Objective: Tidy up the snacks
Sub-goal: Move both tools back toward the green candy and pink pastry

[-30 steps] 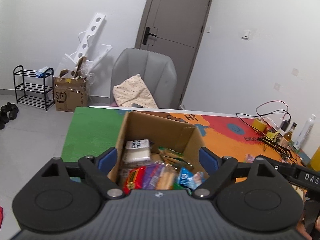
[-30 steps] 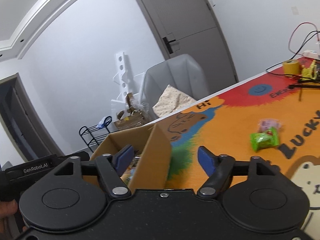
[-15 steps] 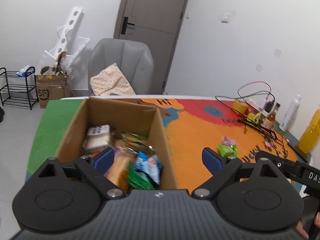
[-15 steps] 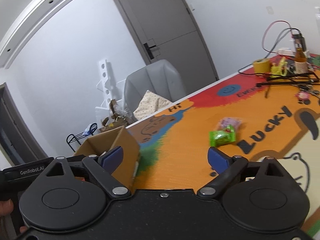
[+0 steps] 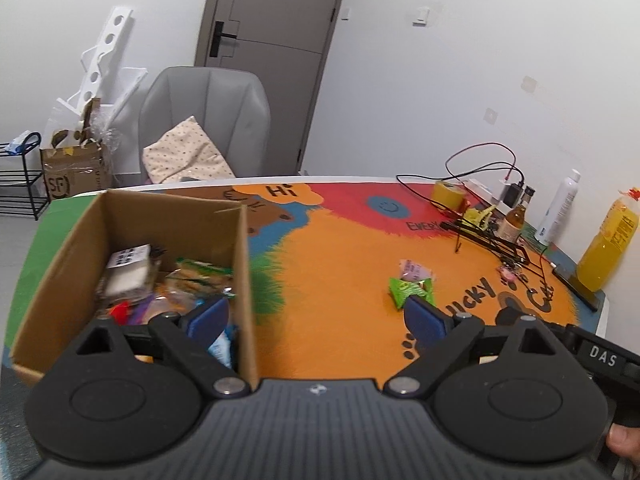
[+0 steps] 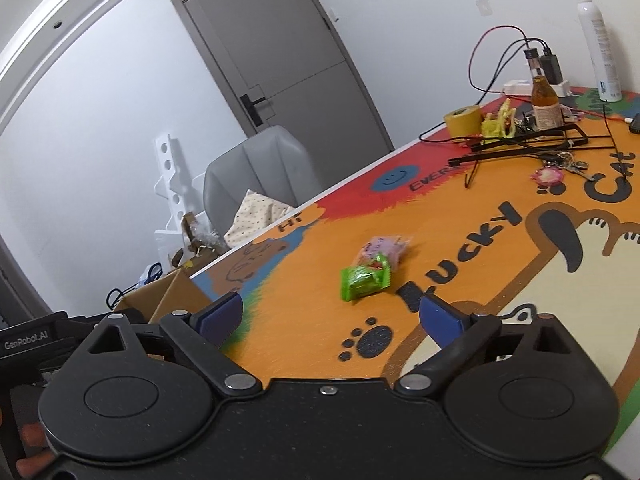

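On the counter (image 5: pixel 340 264), covered by a bright cartoon mat, two loose snacks lie together on the orange area: a green snack packet (image 5: pixel 410 290) and, touching its far side, a pink snack packet (image 5: pixel 414 270). Both appear again in the right wrist view, green (image 6: pixel 365 278) in front of pink (image 6: pixel 384 248), beside the printed word "Lucky". Left of them stands an open cardboard box (image 5: pixel 244 280) holding assorted wrapped snacks (image 5: pixel 132 272), piled loosely on its floor. Left claw (image 5: pixel 316 318): jaws spread wide, nothing between them; one blue pad sits over the box's near corner, the other in front of the green packet, not touching it. Right claw (image 6: pixel 330 316): jaws opening, nothing between them, poised above bare mat with both packets just beyond its tips. At the counter's far end: a roll of yellow tape (image 5: pixel 448 193), a small brown bottle (image 5: pixel 516 220), a white spray bottle (image 5: pixel 558 208), a yellow drink bottle (image 5: pixel 608 244) and tangled cables (image 5: pixel 480 168). Behind the counter: a grey chair (image 5: pixel 204 120) bearing a dotted cushion (image 5: pixel 186 156), before a closed grey door (image 5: pixel 272 52).
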`<control>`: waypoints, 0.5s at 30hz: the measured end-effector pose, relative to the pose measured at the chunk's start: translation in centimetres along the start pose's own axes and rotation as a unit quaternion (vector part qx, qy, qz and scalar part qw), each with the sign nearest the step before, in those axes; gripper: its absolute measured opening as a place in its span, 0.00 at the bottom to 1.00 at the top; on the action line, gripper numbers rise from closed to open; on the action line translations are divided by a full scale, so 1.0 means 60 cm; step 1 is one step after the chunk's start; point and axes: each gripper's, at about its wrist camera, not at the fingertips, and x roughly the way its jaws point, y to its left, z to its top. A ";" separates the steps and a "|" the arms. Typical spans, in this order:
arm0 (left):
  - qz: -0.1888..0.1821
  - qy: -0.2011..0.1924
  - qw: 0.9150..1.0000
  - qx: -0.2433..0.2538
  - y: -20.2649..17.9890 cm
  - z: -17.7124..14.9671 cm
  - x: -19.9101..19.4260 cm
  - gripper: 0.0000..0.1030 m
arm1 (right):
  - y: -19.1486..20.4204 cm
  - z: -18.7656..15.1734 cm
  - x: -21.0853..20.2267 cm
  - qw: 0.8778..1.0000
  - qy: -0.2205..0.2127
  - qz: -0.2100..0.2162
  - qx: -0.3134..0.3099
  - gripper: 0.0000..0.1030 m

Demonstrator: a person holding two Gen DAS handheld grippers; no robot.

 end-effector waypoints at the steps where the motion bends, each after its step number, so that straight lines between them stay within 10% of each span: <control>1: -0.002 0.001 1.000 0.001 -0.005 0.001 0.004 0.91 | -0.005 0.002 0.003 1.000 0.000 0.000 0.002 0.94; 15: -0.024 0.016 0.999 0.014 -0.085 0.028 0.089 0.91 | -0.071 0.040 0.045 1.000 0.008 -0.015 0.024 0.93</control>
